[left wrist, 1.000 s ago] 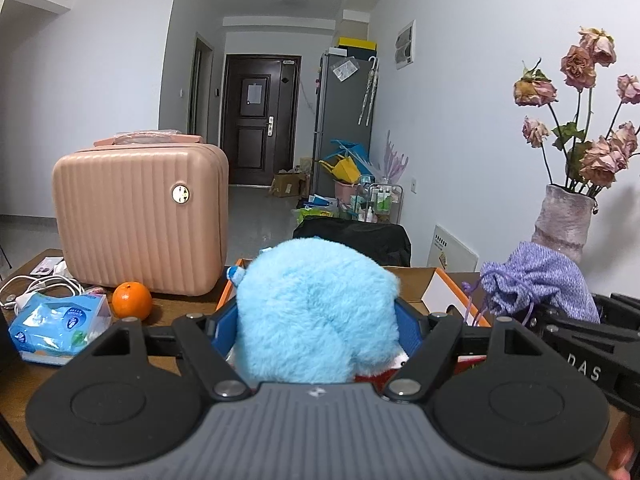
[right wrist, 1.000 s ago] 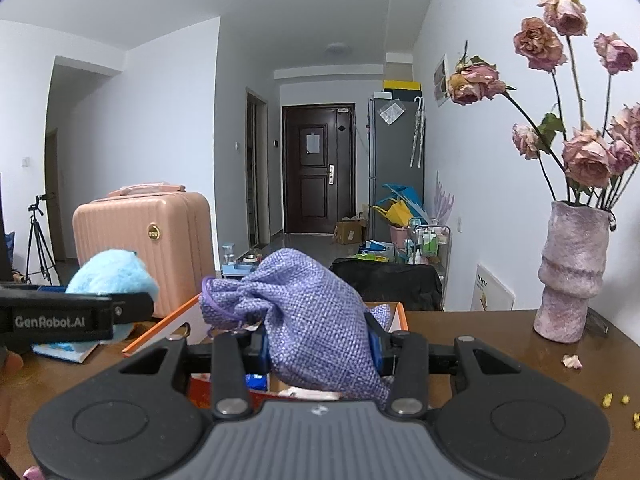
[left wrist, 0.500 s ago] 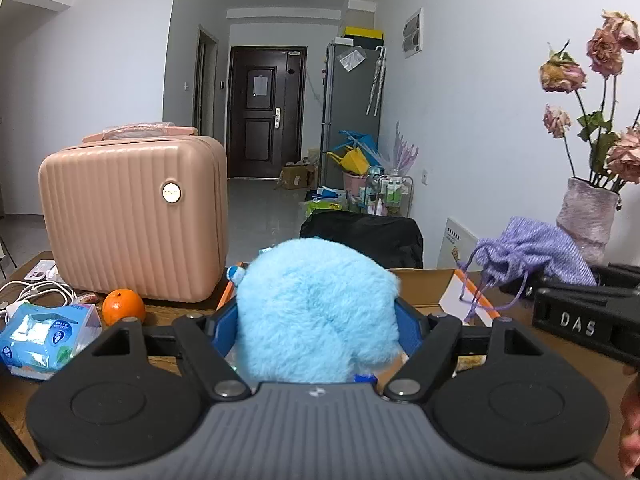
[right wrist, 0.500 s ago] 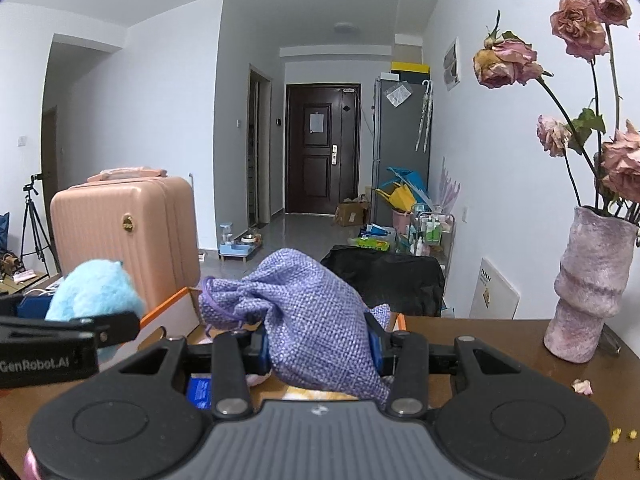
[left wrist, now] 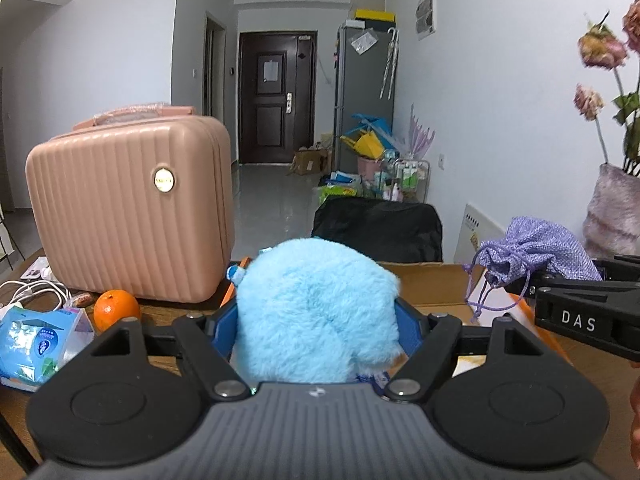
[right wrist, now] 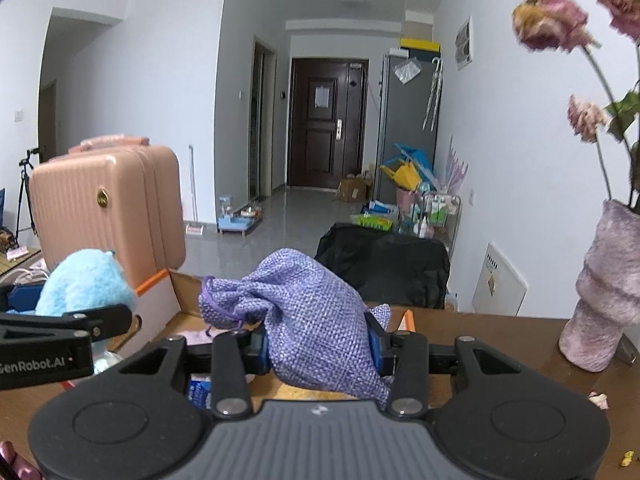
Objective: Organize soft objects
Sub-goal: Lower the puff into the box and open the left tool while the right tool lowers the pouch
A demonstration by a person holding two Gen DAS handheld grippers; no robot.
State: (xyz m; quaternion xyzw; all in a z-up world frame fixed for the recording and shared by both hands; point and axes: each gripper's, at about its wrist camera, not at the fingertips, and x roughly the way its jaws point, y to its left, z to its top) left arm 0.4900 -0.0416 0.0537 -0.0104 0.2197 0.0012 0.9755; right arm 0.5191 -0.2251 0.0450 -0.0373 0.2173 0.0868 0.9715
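My left gripper (left wrist: 316, 320) is shut on a fluffy light blue plush toy (left wrist: 316, 308) and holds it above the open cardboard box (left wrist: 424, 280). The plush also shows at the left of the right wrist view (right wrist: 86, 282). My right gripper (right wrist: 320, 344) is shut on a purple woven drawstring pouch (right wrist: 312, 320), held above the same box (right wrist: 188, 292). The pouch shows at the right of the left wrist view (left wrist: 536, 248). The two grippers are side by side, left one to the left. The box floor is mostly hidden.
A pink hard case (left wrist: 128, 208) stands at the left on the wooden table (right wrist: 520, 360), with an orange (left wrist: 116, 308), a tissue pack (left wrist: 36, 344) and white cables (left wrist: 32, 292) near it. A vase of dried roses (right wrist: 604, 292) stands at the right.
Both grippers have shifted left and slightly back with their loads; the vase and roses have slid toward the right edge in both views. Both grips are unchanged.
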